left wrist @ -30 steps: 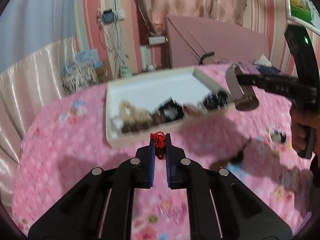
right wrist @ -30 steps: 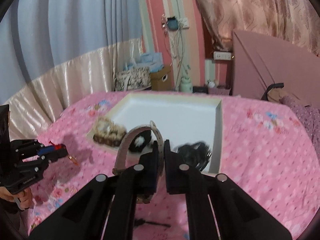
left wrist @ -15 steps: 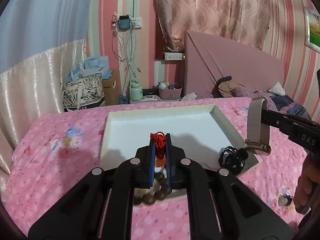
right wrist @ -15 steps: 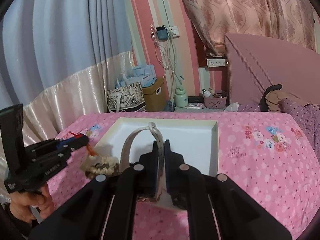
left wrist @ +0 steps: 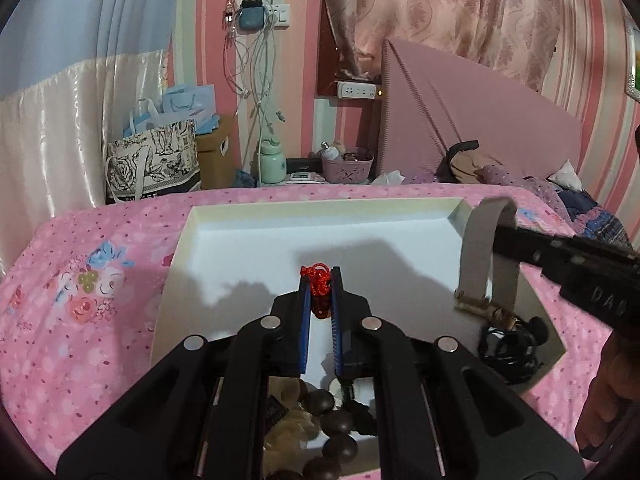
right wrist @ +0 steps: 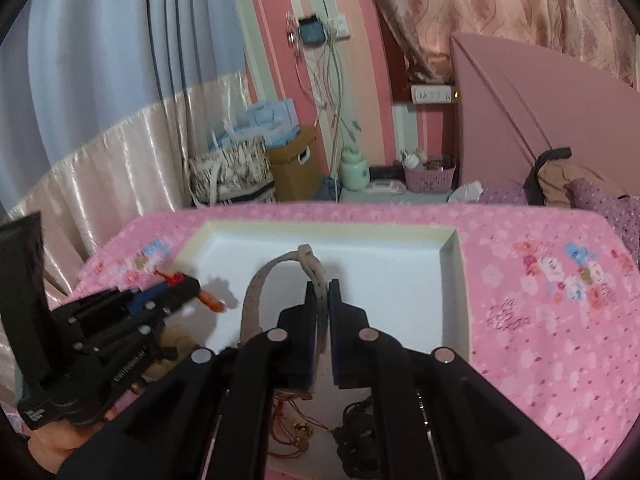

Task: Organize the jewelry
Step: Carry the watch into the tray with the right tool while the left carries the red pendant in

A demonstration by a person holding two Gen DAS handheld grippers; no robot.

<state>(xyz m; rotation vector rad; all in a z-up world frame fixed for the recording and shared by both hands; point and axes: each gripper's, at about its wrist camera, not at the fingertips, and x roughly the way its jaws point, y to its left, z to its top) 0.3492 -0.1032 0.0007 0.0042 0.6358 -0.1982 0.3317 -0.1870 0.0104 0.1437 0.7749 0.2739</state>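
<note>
1. Dark wooden beads and a black tangle already lie at the white tray's near edge.
2. Left gripper pinches a red knotted cord above the tray; right gripper clamps a beige watch strap. Both seem left to place.
3. Tray's far half is bare.

Pink-striped wall at 12; blue curtain at 10; pink drape at 1; headboard at 2; floral bedspread at 8.
</note>
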